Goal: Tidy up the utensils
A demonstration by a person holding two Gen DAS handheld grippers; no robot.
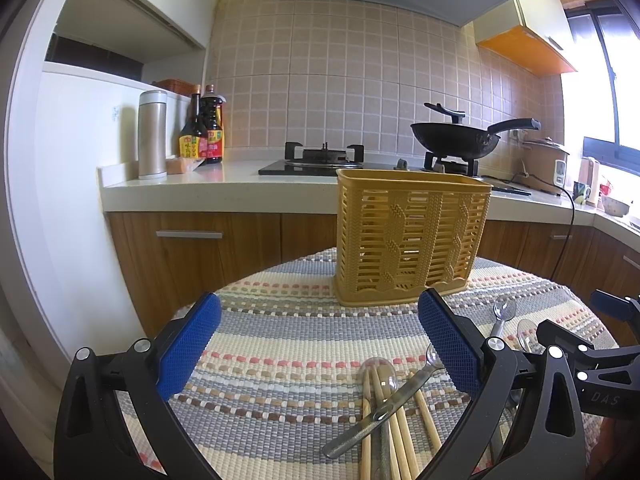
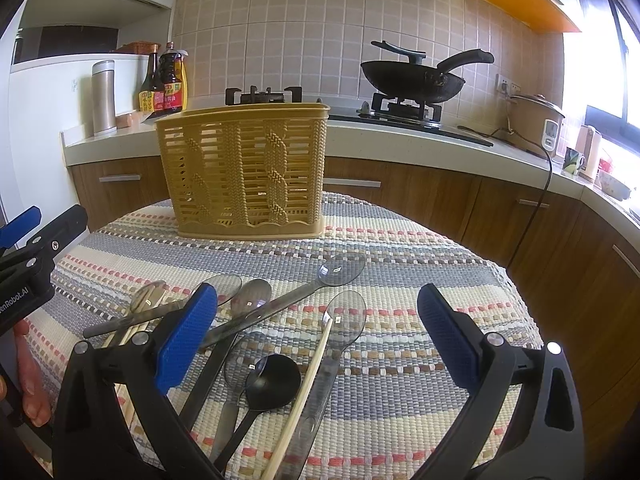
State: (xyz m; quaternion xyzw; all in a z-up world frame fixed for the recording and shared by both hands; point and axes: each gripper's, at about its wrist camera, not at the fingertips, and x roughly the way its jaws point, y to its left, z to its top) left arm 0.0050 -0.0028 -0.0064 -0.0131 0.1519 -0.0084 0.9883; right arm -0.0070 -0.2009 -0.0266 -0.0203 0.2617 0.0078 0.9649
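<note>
Lying loose on the woven striped cloth over the bench, the clear plastic spoons, a black spoon and bamboo chopsticks point their long axes roughly toward the slatted yellow basket standing upright beyond them. Both the right tool and left tool hover spread wide and empty. The right one seems nearer the main pile.

Woven plastic basket; coarse cloth mat
</note>
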